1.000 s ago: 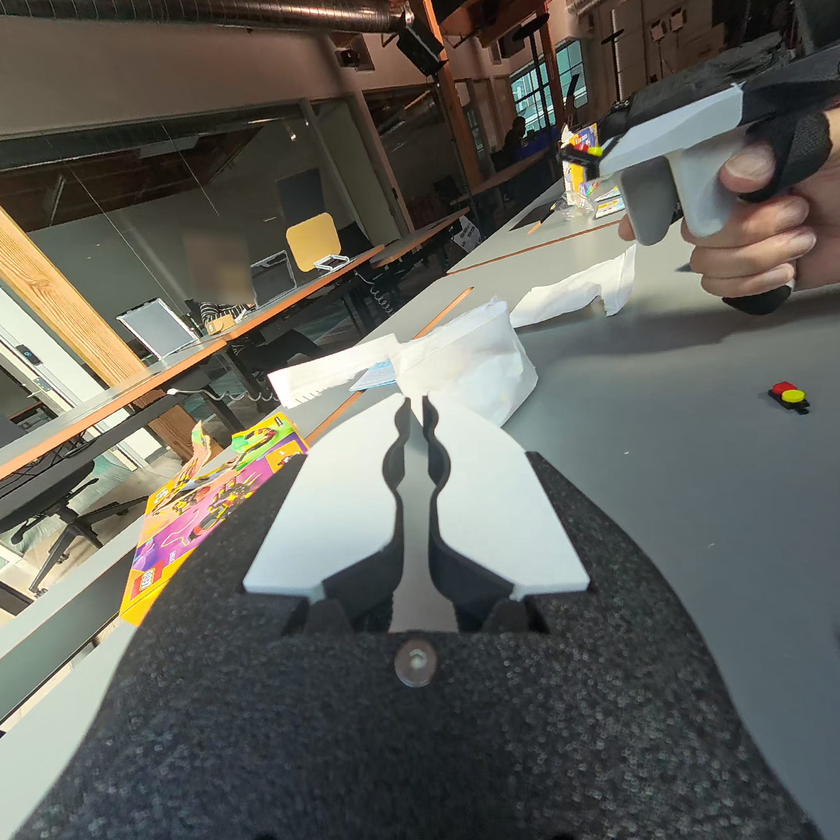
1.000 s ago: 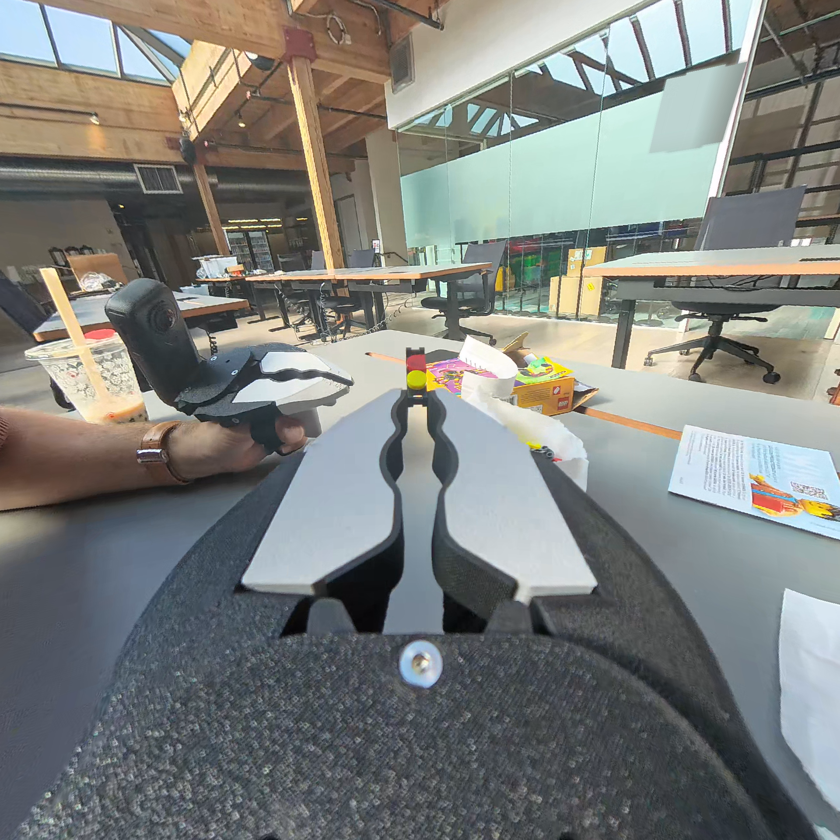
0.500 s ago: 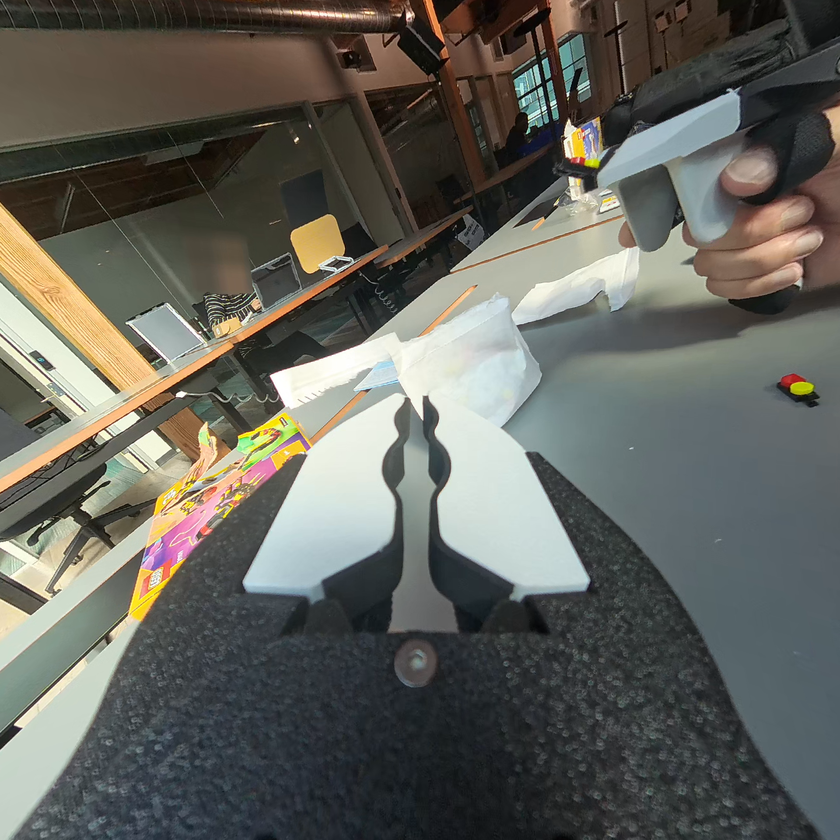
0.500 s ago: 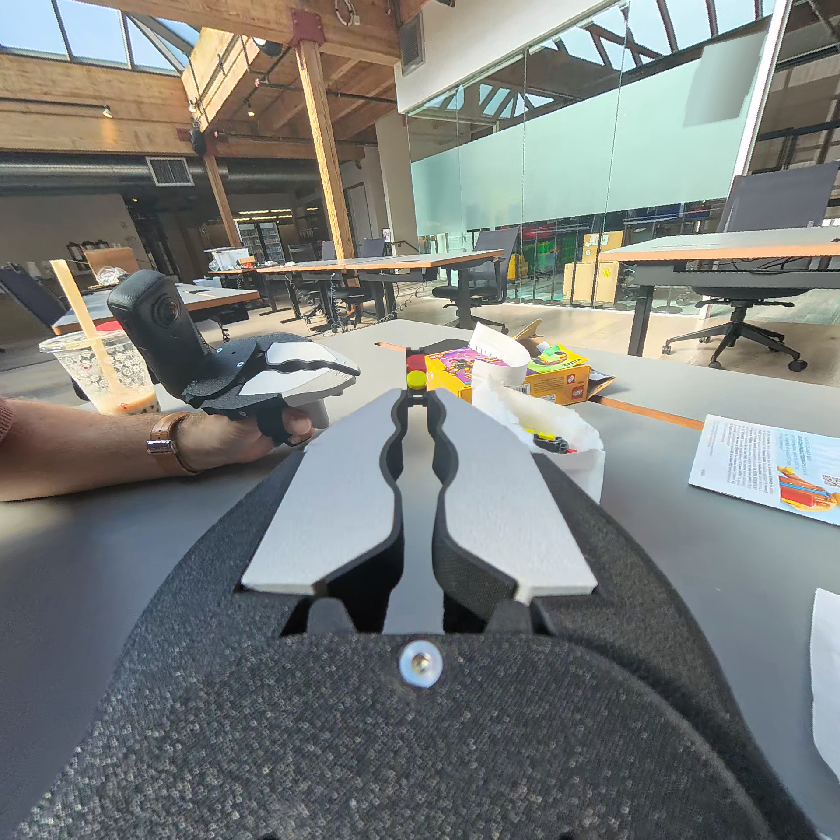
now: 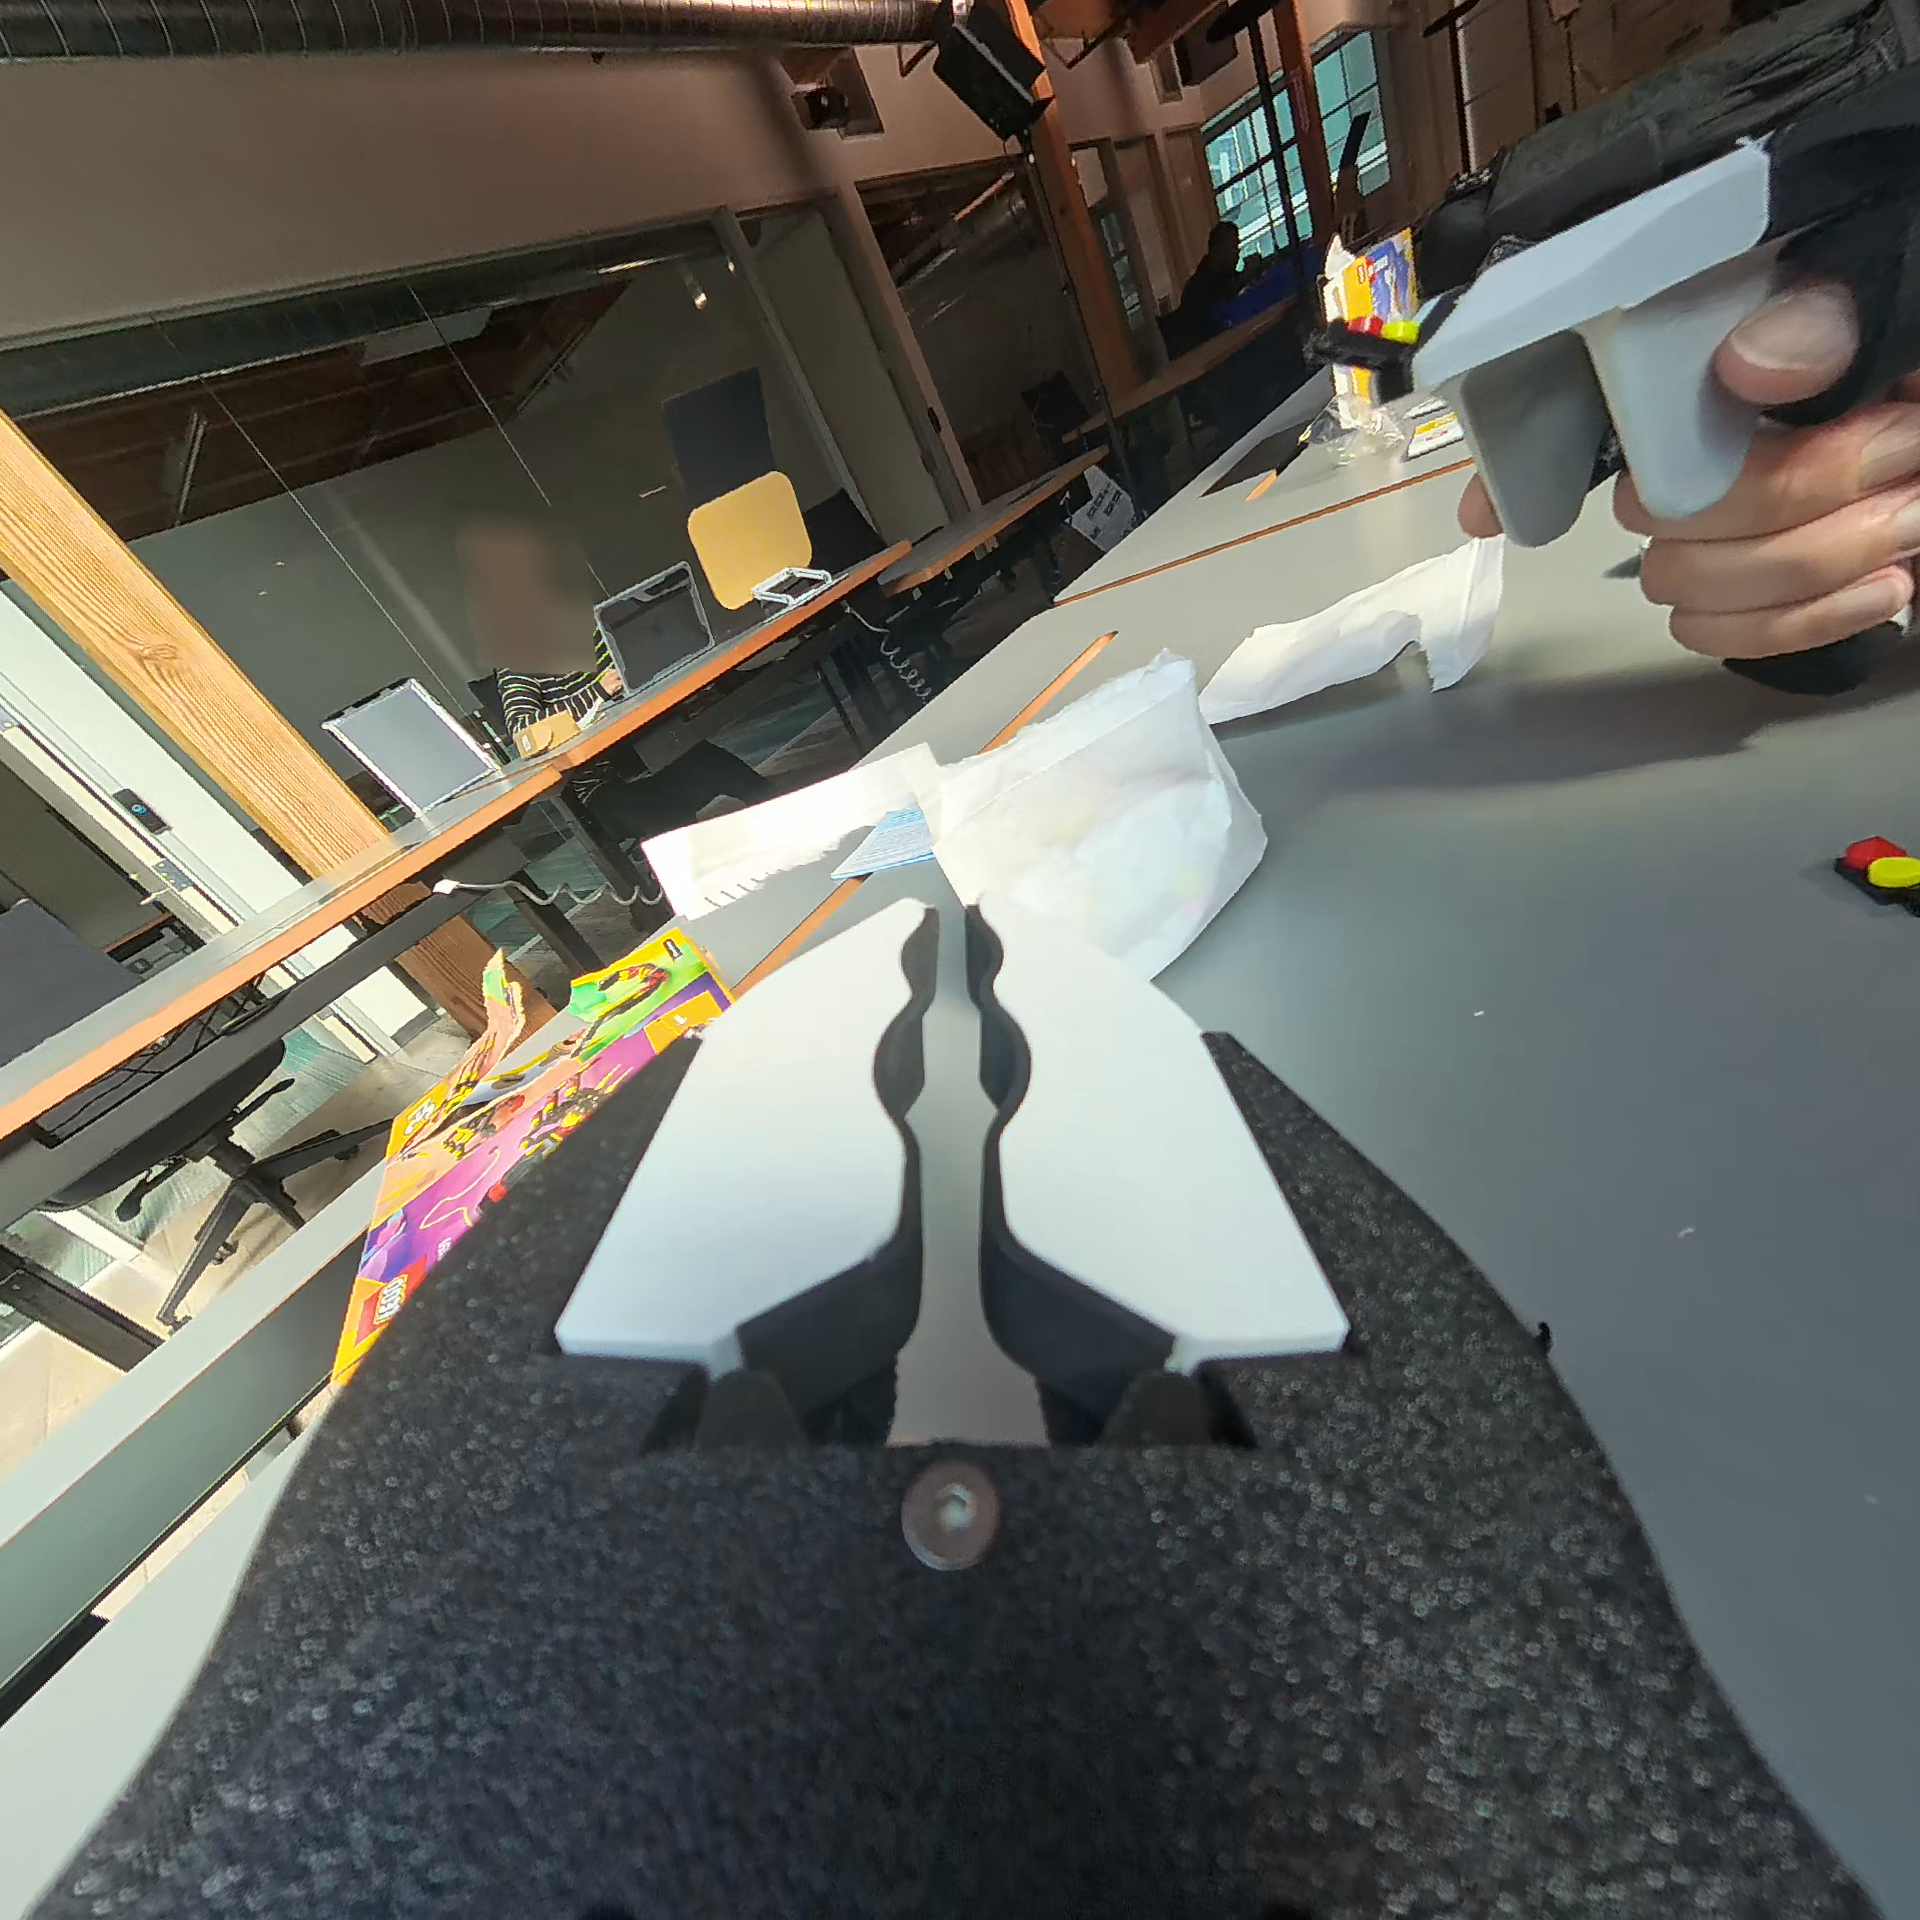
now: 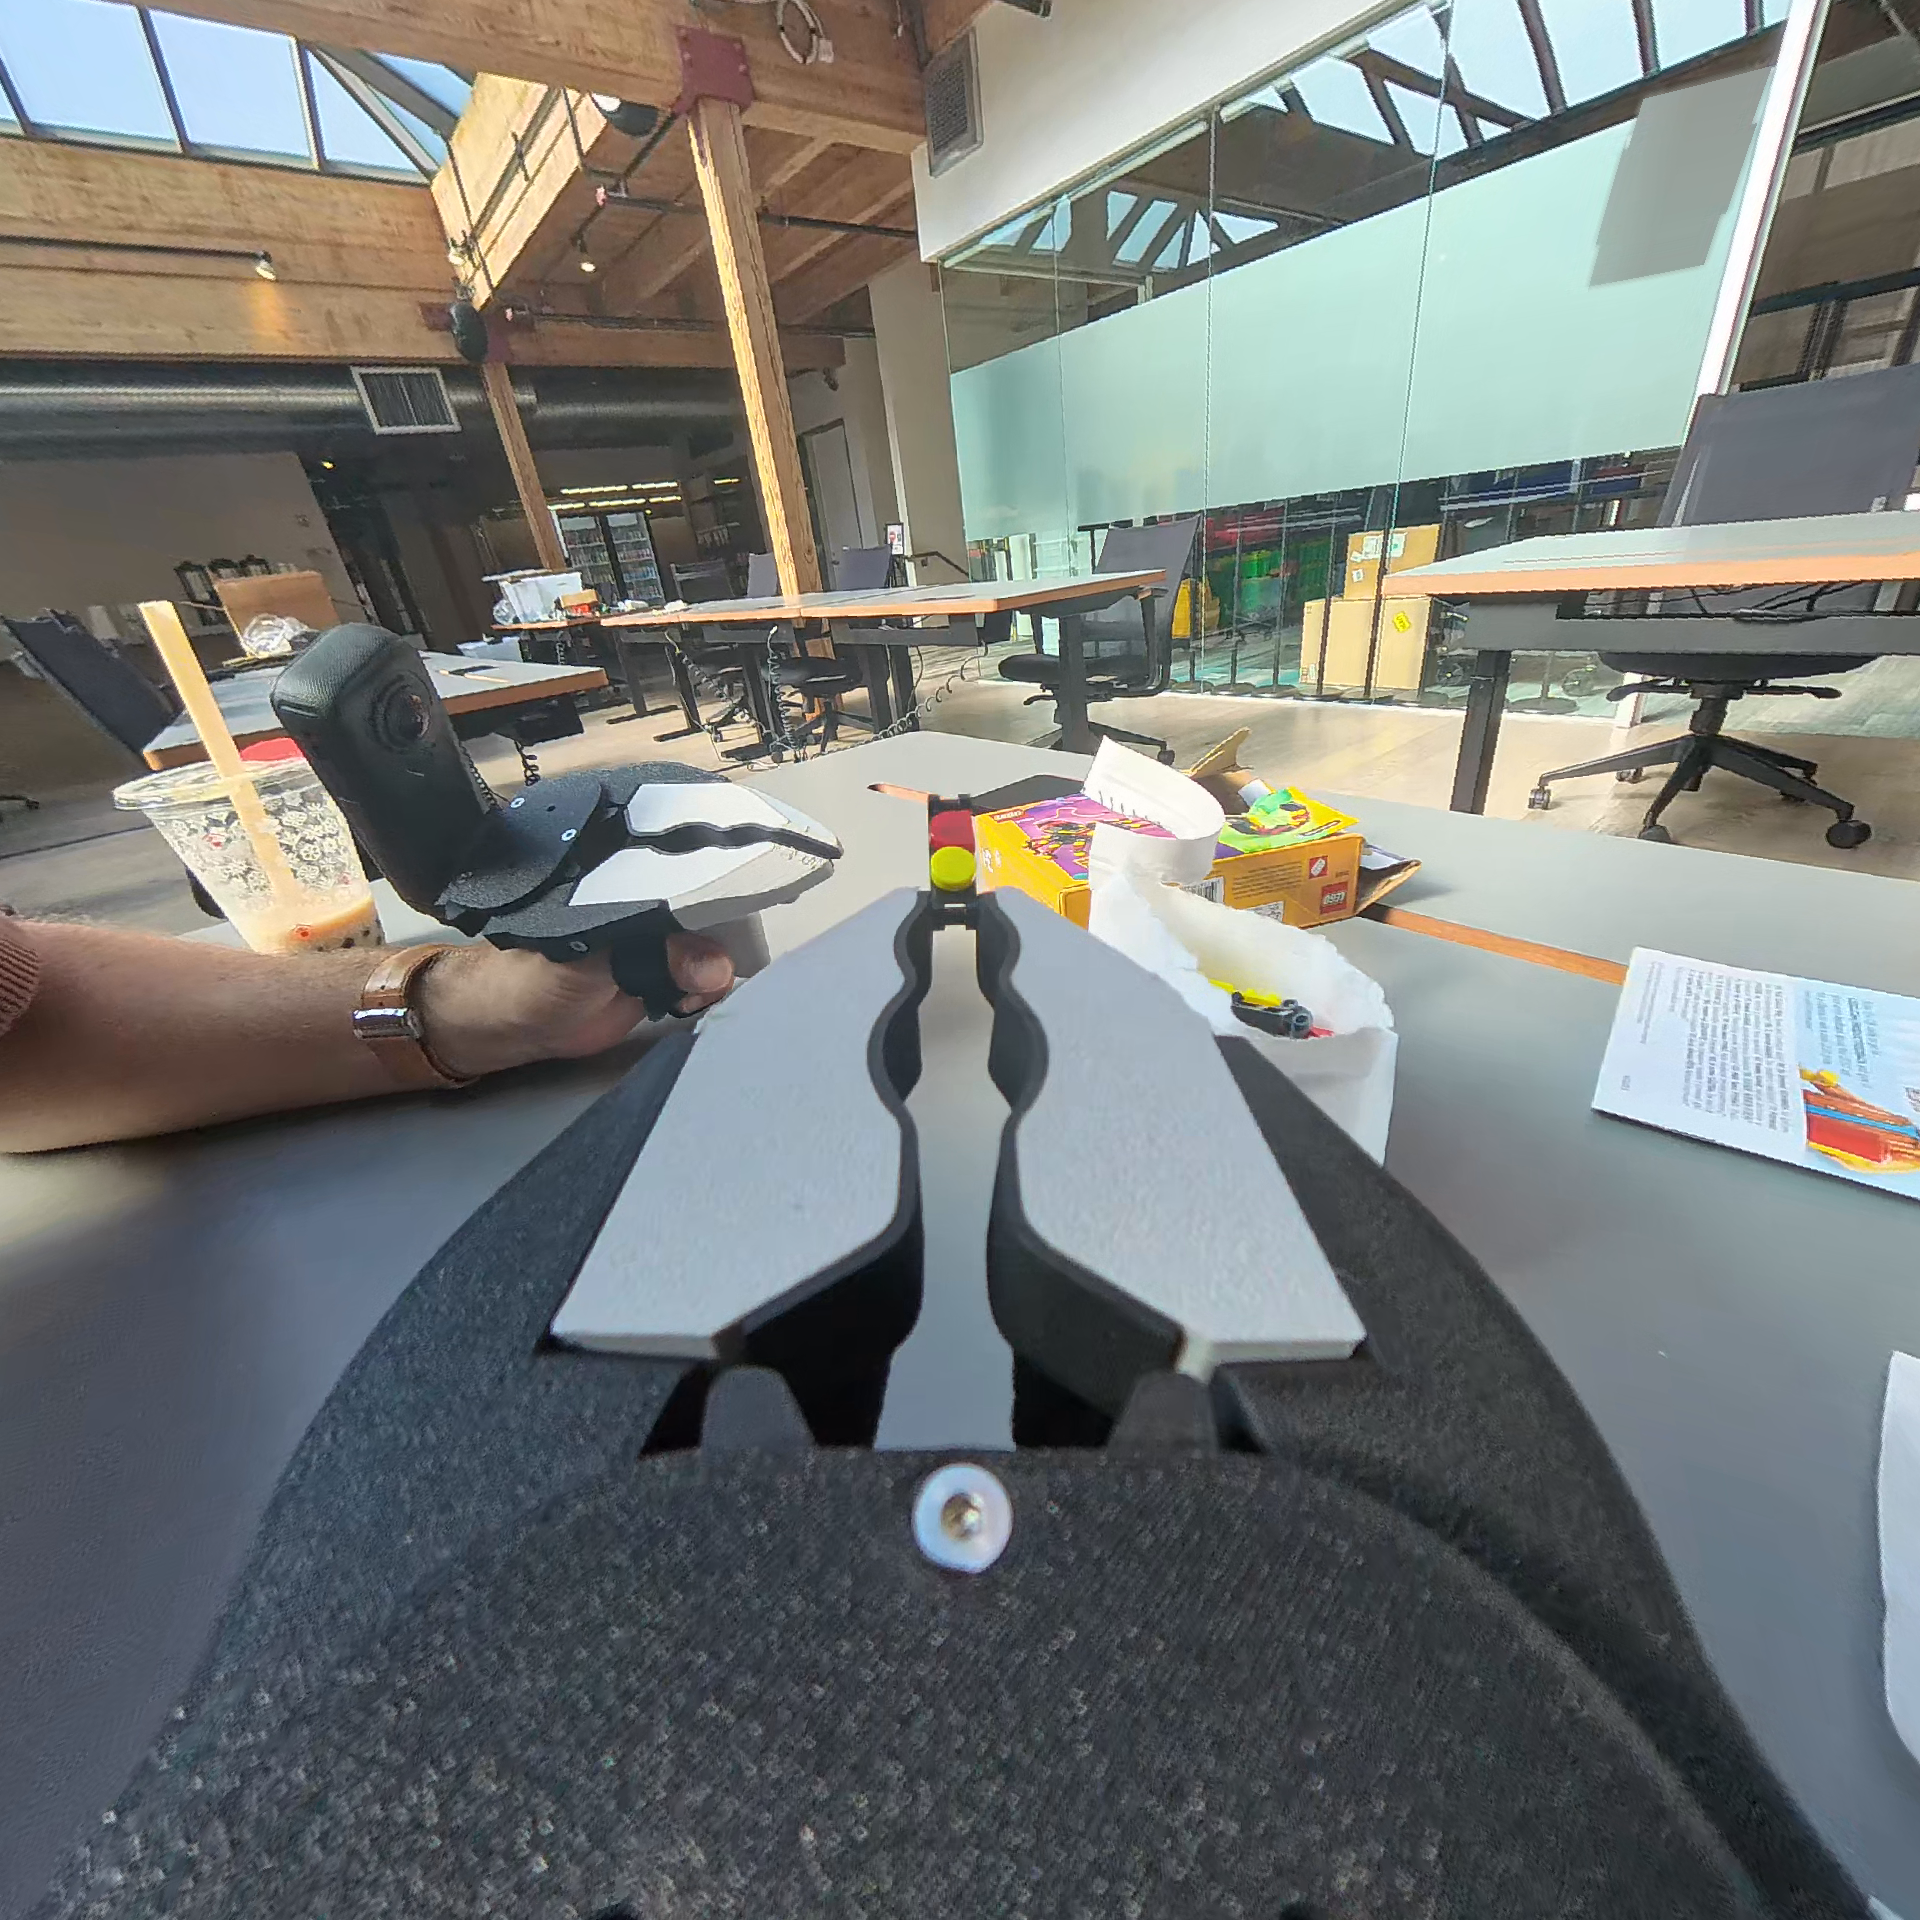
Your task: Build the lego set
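Right gripper is clamped on a small lego assembly, a black piece carrying a red and a yellow round stud, pinched at the very fingertips and held up off the grey bench. Left gripper carries nothing; its fingers sit nearly together with only a thin slit between the tips, pointing over the bench toward a crumpled white paper bag. In the right wrist view that bag is open at the top, with a few loose lego parts showing inside, just right of the gripper fingers. A second small lego piece, black with red and yellow studs, lies on the bench at the right edge of the left wrist view, well apart from both grippers. The lego box, yellow and purple, lies flat beyond the bag near the far bench edge. A printed instruction leaflet lies flat to the right. An iced drink cup with a straw stands behind the person's left hand, whose wrist wears a brown strap.
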A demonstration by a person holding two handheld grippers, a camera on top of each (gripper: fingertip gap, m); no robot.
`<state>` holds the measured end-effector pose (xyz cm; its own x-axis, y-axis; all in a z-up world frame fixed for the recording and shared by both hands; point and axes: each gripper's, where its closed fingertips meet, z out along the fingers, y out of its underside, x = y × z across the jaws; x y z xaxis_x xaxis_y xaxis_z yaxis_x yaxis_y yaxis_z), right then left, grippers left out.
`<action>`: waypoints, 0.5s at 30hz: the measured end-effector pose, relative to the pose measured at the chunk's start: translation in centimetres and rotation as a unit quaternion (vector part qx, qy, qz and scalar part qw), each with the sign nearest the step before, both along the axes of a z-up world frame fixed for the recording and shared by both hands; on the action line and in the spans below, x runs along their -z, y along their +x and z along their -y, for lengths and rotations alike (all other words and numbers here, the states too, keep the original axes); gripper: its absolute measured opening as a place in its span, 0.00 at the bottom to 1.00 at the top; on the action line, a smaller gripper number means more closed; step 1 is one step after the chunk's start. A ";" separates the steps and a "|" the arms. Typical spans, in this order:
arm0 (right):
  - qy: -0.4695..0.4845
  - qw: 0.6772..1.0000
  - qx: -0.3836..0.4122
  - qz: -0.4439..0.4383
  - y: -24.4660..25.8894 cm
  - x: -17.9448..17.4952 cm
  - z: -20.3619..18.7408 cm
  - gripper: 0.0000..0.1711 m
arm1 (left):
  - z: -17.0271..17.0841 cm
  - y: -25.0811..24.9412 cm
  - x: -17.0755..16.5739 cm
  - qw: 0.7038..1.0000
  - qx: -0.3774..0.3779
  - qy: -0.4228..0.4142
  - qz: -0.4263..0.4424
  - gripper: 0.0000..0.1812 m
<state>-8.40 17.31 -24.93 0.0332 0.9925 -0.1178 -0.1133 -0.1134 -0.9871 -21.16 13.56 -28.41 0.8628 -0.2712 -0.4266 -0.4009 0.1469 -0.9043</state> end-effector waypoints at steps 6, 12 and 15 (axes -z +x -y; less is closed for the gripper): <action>-0.003 1.000 -0.005 0.001 -0.1 0.1 0.1 0.04 | 0.0 0.1 0.1 1.000 0.003 -0.002 -0.001 0.02; -0.006 1.000 -0.002 -0.001 0.1 0.1 -0.1 0.04 | -0.1 0.2 0.2 1.000 0.004 -0.006 0.002 0.02; -0.008 1.000 -0.008 0.001 -0.1 0.2 0.1 0.04 | 0.2 0.4 0.1 1.000 0.010 -0.004 0.002 0.02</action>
